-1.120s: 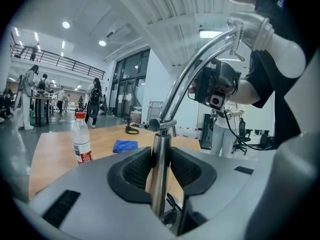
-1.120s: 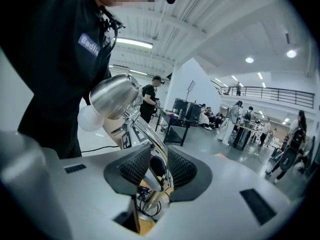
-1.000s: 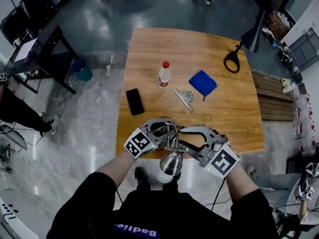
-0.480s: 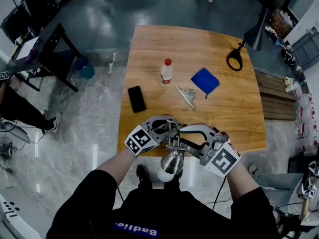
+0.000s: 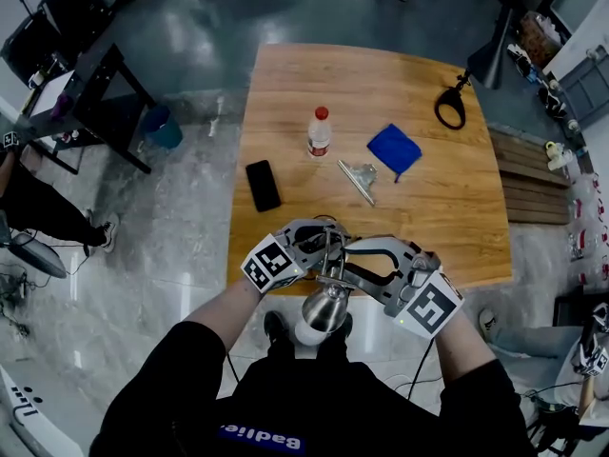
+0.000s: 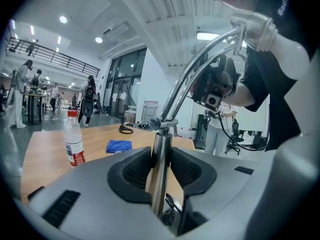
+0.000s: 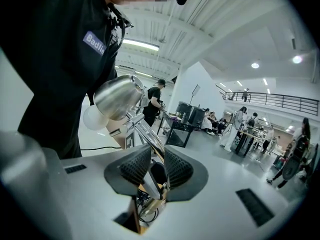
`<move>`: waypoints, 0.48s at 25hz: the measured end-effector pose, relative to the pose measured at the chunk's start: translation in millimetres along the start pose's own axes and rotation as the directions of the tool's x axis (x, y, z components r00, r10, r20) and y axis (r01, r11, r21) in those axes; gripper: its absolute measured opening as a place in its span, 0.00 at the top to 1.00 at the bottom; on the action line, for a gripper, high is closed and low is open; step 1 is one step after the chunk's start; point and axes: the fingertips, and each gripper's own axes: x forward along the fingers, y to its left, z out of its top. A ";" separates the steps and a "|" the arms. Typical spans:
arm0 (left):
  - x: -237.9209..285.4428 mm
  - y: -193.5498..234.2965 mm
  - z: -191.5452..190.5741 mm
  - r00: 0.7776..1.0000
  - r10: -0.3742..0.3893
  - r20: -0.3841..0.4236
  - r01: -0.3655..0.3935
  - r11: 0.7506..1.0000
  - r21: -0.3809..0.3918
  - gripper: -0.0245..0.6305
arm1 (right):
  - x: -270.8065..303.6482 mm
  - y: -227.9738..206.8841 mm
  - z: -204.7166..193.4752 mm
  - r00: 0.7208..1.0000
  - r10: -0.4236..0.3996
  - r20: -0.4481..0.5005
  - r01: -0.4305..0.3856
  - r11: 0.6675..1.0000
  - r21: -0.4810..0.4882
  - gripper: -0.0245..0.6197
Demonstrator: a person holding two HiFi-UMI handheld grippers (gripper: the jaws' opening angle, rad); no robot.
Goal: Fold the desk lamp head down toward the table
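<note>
Lamp head raised above the tabletop's near edge, not yet folded. Left claw clamps the upright post; right claw clamps the upper arm. Entire downward fold apparently remains.

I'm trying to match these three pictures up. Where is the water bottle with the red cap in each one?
Head view: the water bottle stands upright on the wooden table, left of the blue cloth.
Left gripper view: the bottle is at the left, upright.
Right gripper view: not in it.
Shared landmark: the desk lamp, whose metal arm shows in all three views.
</note>
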 end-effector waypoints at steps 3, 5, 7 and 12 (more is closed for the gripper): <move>1.2 0.8 -0.9 1.000 -0.002 -0.002 0.002 1.000 -0.004 0.77 | 3.1 6.3 -0.4 0.999 0.021 -0.024 -0.023 0.998 -0.057 0.83; 1.4 1.7 -2.0 1.000 -0.002 -0.004 0.002 1.000 -0.006 0.77 | 7.9 19.8 -5.7 0.995 0.059 -0.076 -0.068 0.990 -0.125 0.82; 1.5 2.2 -2.5 1.000 0.001 -0.003 -0.001 1.000 -0.012 0.77 | 12.0 32.5 -12.7 0.991 0.075 -0.115 -0.094 0.981 -0.167 0.80; 0.6 1.3 0.9 1.000 -0.009 0.015 0.009 1.000 -0.020 0.77 | 18.2 48.5 -23.1 0.987 0.058 -0.152 -0.094 0.965 -0.245 0.77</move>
